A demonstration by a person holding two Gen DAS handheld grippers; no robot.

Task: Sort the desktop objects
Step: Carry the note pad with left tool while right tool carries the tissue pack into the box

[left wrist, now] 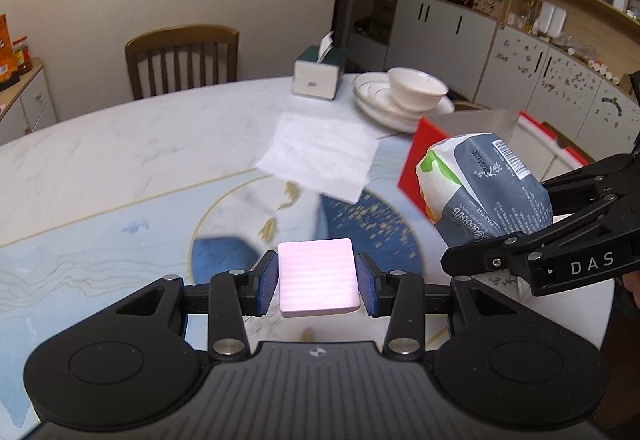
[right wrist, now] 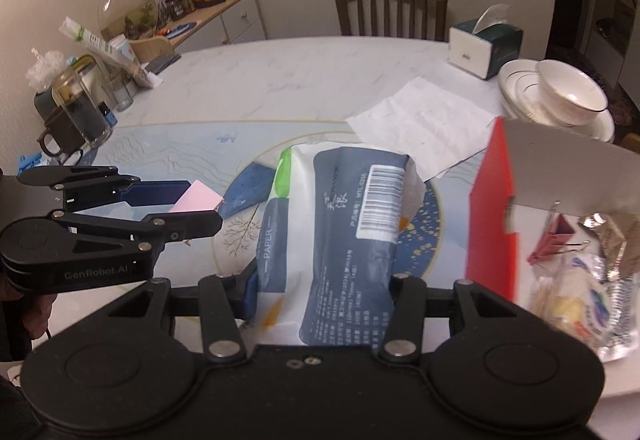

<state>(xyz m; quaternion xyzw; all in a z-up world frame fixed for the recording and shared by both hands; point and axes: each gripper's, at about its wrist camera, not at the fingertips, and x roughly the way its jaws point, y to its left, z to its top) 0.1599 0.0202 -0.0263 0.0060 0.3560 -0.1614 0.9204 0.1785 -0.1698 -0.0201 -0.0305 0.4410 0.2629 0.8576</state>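
My left gripper (left wrist: 318, 282) is shut on a pink sticky-note pad (left wrist: 318, 276) and holds it above the round table (left wrist: 120, 144). It also shows in the right wrist view (right wrist: 180, 200), with the pad (right wrist: 198, 196) between its blue pads. My right gripper (right wrist: 320, 276) is shut on a grey-and-white tissue pack (right wrist: 340, 224) and holds it above the table, left of a red box (right wrist: 490, 216). In the left wrist view the pack (left wrist: 488, 192) sits in front of the red box (left wrist: 420, 152).
The red box holds snack wrappers and a clip (right wrist: 568, 260). A white paper sheet (right wrist: 428, 120), a tissue box (right wrist: 484, 44), stacked plates with a bowl (right wrist: 560, 96), a chair (right wrist: 390, 8) and a glass jar with cups (right wrist: 76, 108) stand around the table.
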